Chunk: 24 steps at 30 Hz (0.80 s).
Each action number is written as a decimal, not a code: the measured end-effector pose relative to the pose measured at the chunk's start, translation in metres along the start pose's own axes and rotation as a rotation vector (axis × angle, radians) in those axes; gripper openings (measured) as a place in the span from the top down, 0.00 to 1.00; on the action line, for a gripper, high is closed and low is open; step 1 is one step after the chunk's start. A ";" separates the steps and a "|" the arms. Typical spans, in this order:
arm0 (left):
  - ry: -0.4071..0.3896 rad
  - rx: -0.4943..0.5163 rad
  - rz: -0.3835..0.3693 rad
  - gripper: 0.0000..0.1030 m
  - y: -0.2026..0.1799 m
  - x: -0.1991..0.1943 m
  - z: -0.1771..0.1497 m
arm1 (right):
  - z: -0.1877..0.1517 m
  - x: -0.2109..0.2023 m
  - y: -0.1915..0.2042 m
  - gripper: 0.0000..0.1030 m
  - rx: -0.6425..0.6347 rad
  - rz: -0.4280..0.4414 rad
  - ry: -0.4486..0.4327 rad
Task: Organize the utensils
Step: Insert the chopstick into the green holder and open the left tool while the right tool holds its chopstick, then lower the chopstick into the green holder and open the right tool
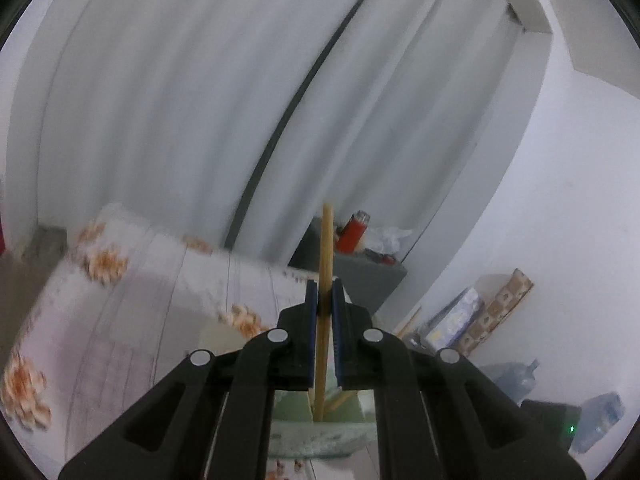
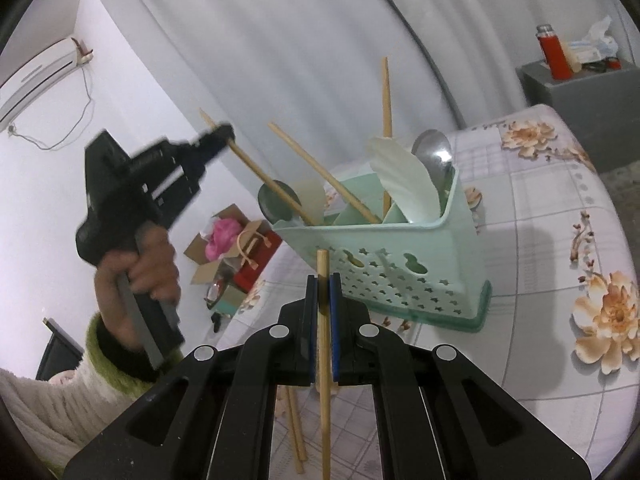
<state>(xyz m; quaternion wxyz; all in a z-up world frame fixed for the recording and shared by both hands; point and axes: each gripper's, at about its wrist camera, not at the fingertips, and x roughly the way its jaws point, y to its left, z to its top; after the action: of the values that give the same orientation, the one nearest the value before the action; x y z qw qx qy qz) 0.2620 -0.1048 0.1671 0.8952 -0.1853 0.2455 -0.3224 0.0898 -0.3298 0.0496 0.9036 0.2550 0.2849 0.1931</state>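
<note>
In the left wrist view my left gripper is shut on a wooden chopstick that stands upright, its lower end over the mint-green caddy. The right wrist view shows that left gripper at the upper left, its chopstick slanting down into the left compartment of the caddy. My right gripper is shut on a second chopstick in front of the caddy. The caddy holds more chopsticks, a white spoon and a metal spoon. Two loose chopsticks lie on the table below my right gripper.
The table wears a floral cloth. A grey cabinet with a red flask stands behind it. A person's hand grips the left tool. An open cardboard box and water bottles sit on the floor.
</note>
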 end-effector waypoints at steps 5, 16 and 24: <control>-0.027 0.004 0.012 0.71 -0.002 -0.027 -0.010 | 0.006 -0.002 0.003 0.96 -0.012 -0.001 -0.016; -0.003 -0.041 0.115 0.60 0.033 -0.093 -0.058 | 0.076 -0.023 0.042 0.97 -0.169 0.062 -0.173; 0.078 -0.141 0.269 0.59 0.072 -0.122 -0.125 | 0.136 -0.032 0.076 0.97 -0.290 0.090 -0.301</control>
<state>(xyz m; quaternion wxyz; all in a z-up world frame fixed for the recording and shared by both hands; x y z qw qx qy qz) 0.1453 0.0065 0.0695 0.9048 -0.2004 0.3249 -0.1886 0.1337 -0.3328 0.2029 0.9537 0.1608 0.1042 0.2318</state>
